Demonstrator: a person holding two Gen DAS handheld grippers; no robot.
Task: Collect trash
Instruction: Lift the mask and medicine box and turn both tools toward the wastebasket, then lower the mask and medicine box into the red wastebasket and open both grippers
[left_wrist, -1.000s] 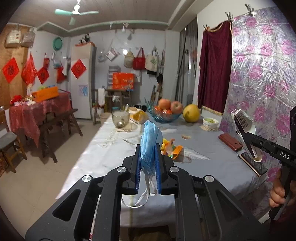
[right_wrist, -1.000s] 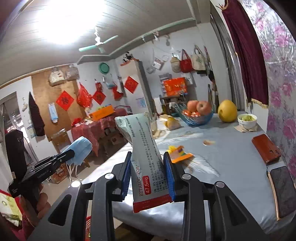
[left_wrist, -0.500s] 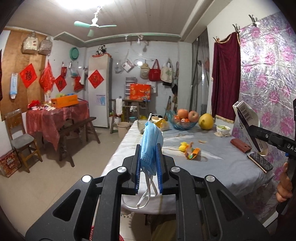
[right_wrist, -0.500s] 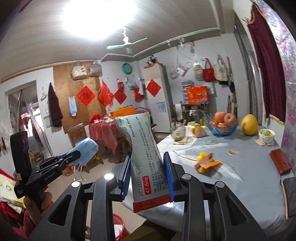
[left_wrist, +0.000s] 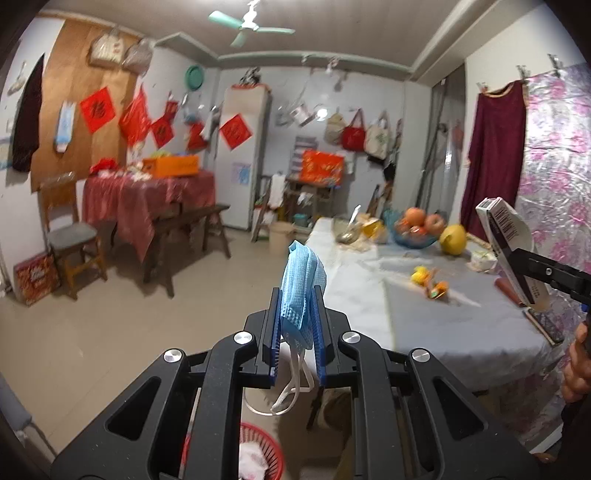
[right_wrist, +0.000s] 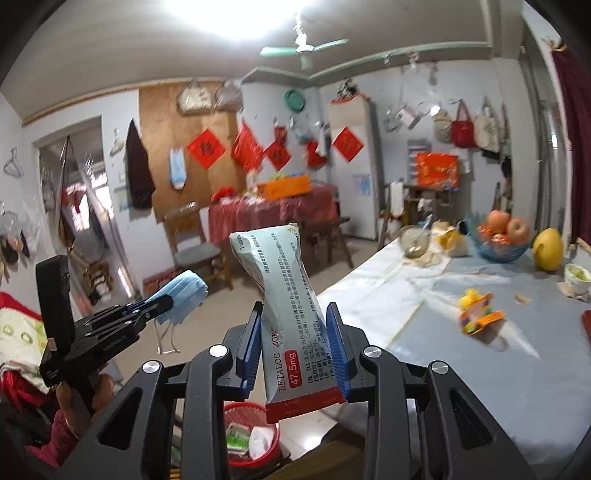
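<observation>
Blue pleated face mask (left_wrist: 301, 291) sits pinched between the pads of the left gripper (left_wrist: 298, 332), its white ear loops dangling — held in the air beside the grey-clothed table (left_wrist: 443, 317). The right gripper (right_wrist: 295, 347) clamps a crushed medicine box (right_wrist: 291, 314) upright. Below both, on the floor, stands a red basket (right_wrist: 236, 413) — wrappers and tissue already inside.

The crushed pale-green and white cardboard medicine box (right_wrist: 295, 314) reads "BETALOC ZOK", with "47.5mg" on its red label.
</observation>
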